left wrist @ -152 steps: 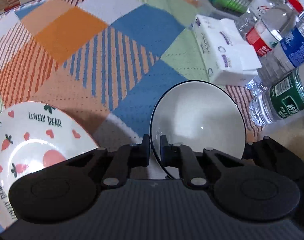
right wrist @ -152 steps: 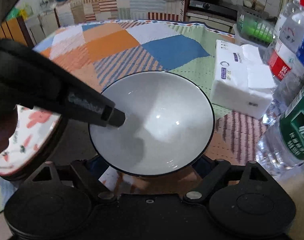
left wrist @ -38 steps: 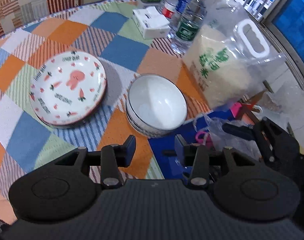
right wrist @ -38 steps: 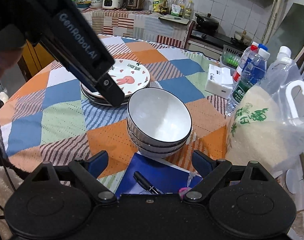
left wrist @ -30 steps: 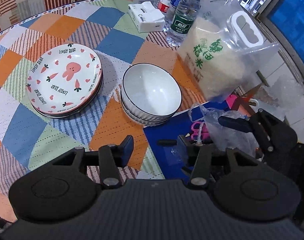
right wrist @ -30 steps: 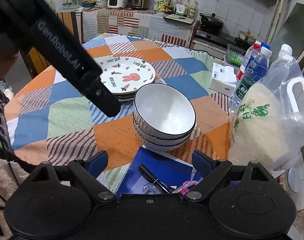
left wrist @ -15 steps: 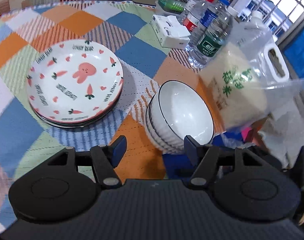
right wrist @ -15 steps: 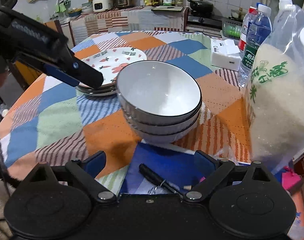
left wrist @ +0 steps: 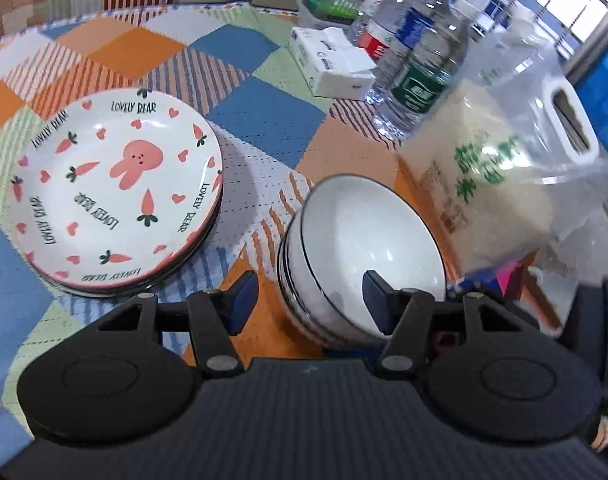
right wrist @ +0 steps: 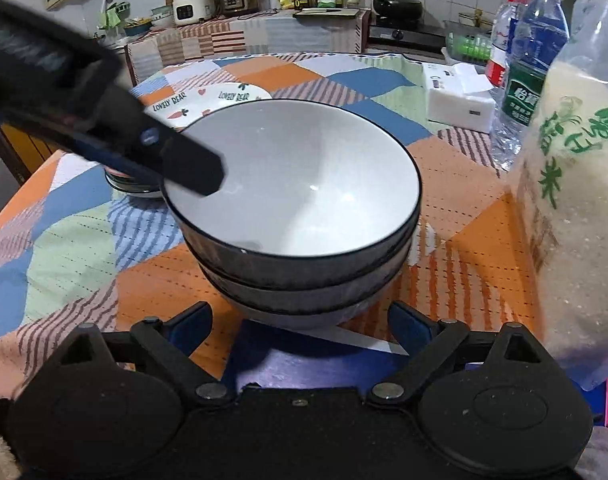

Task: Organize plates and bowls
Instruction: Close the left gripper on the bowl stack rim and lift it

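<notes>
Three white bowls with dark rims stand stacked (left wrist: 363, 240) (right wrist: 304, 184) on the patchwork tablecloth. To their left lies a stack of rabbit-and-carrot plates (left wrist: 116, 192) (right wrist: 208, 100). My left gripper (left wrist: 309, 296) straddles the near-left rim of the top bowl, one finger inside and one outside. Its jaws are closing, and its pads do not press on the bowl. One of its fingers (right wrist: 192, 168) shows over that rim in the right wrist view. My right gripper (right wrist: 300, 324) stands open, low in front of the stack's base, holding nothing.
A clear bag of rice (left wrist: 495, 184) (right wrist: 575, 200) stands close on the bowls' right. Water bottles (left wrist: 423, 68) and a tissue pack (left wrist: 335, 64) (right wrist: 459, 100) sit behind. A blue notebook (right wrist: 304, 356) lies under the stack's near side. A kitchen counter (right wrist: 264, 32) runs beyond the table.
Both grippers have come down and closer to the bowl stack. The left gripper's fingers, earlier short of the bowls, now sit either side of the top bowl's rim.
</notes>
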The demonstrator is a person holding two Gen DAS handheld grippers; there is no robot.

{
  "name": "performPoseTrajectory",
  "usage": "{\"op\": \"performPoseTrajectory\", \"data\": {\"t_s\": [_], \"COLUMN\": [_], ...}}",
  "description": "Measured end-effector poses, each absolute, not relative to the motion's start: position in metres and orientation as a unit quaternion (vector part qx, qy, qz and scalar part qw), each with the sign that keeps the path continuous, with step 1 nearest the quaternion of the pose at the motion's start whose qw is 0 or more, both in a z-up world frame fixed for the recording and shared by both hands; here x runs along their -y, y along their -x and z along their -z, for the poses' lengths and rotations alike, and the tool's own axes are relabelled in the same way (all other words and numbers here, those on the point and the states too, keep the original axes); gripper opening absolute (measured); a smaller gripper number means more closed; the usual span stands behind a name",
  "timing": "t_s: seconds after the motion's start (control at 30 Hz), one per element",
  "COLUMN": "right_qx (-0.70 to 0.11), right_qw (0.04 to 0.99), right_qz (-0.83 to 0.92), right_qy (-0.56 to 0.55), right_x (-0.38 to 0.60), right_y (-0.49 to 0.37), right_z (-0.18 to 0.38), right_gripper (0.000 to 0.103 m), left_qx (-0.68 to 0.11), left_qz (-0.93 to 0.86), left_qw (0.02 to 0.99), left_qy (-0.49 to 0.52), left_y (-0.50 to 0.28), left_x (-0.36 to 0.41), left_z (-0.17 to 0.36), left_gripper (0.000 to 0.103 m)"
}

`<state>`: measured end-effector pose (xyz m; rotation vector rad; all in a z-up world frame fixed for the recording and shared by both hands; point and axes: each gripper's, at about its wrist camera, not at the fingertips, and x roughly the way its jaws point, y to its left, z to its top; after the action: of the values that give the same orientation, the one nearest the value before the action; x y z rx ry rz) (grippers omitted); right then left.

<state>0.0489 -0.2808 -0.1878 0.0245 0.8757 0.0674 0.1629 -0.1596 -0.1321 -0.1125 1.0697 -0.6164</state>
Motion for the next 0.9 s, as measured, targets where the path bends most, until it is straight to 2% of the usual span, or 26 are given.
{"op": "performPoseTrajectory", "data": {"t_s": [0.13,0.27,0.37,0.53,0.63,0.9], "right_qx": [-0.439,-0.466,-0.475,-0.477,-0.475,-0.473], "right_qw": [0.898,0.882,0.875,0.871,0.872,0.872], "right_qz": [-0.035,-0.060,-0.088,-0.112,-0.112,-0.123], "right_qy": [-0.018,-0.036,-0.024,-0.035,-0.034,-0.032], "right_x": [0.283,0.292,0.296,0.305,0.302,0.304], "right_y": [-0.060,-0.073,-0.078,-0.086,-0.090,-0.089], "right_z": [0.191,0.197,0.193,0.200,0.202,0.201], "right_gripper": [0.097,0.096,0.091,0.092,0.095,0.096], "left_qx": [-0.524,-0.540,-0.532,-0.539,-0.539,-0.542], "left_qz": [0.290,0.288,0.292,0.289,0.292,0.303], "left_qw": [0.798,0.788,0.792,0.786,0.784,0.781], "left_qy": [0.064,0.074,0.066,0.091,0.099,0.069], "left_y": [-0.179,-0.184,-0.181,-0.192,-0.194,-0.193], "left_x": [0.168,0.171,0.172,0.169,0.168,0.171], "left_z": [0.149,0.167,0.169,0.174,0.178,0.178], "left_gripper": [0.048,0.033,0.032,0.033,0.033,0.033]}}
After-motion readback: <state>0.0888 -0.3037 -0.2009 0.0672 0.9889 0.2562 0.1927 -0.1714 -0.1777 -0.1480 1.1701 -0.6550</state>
